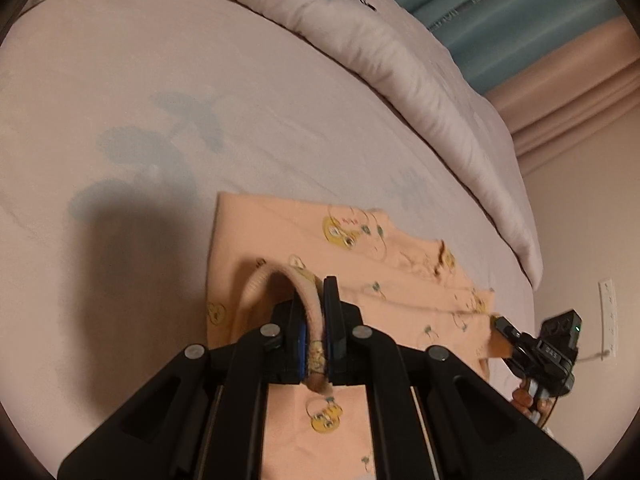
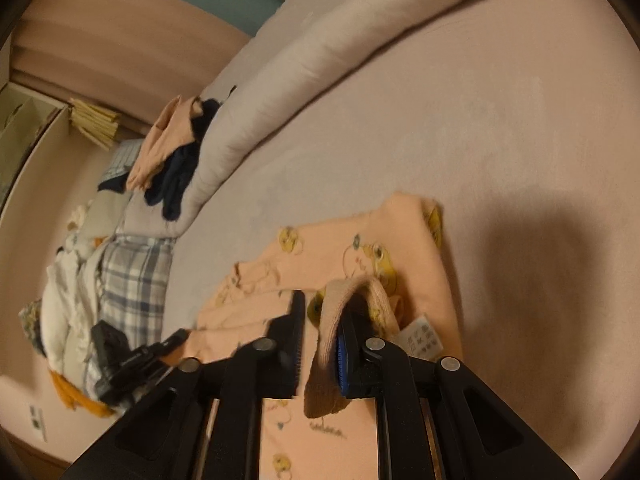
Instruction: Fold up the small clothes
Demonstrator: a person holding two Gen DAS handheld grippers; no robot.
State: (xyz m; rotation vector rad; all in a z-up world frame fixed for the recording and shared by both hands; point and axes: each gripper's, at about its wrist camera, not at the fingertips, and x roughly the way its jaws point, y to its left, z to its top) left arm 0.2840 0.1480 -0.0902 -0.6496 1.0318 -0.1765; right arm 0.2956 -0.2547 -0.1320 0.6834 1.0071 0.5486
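Item: peach garment (image 1: 280,232), soft printed knit with ribbed band, lying on the bed (image 1: 160,80). Left gripper (image 1: 318,320) and right gripper (image 2: 324,320) fingers both clamp its band. Puffy duvet (image 1: 400,60) far; clothes pile (image 2: 168,152) left.

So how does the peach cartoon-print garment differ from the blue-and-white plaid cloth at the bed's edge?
The peach cartoon-print garment lies mostly flat on the pale sheet, while the blue-and-white plaid cloth sits rumpled among heaped laundry. The garment has scattered yellow figures, the plaid cloth a regular check. The left gripper and right gripper hold the garment; the plaid cloth is untouched. Both are soft fabric.
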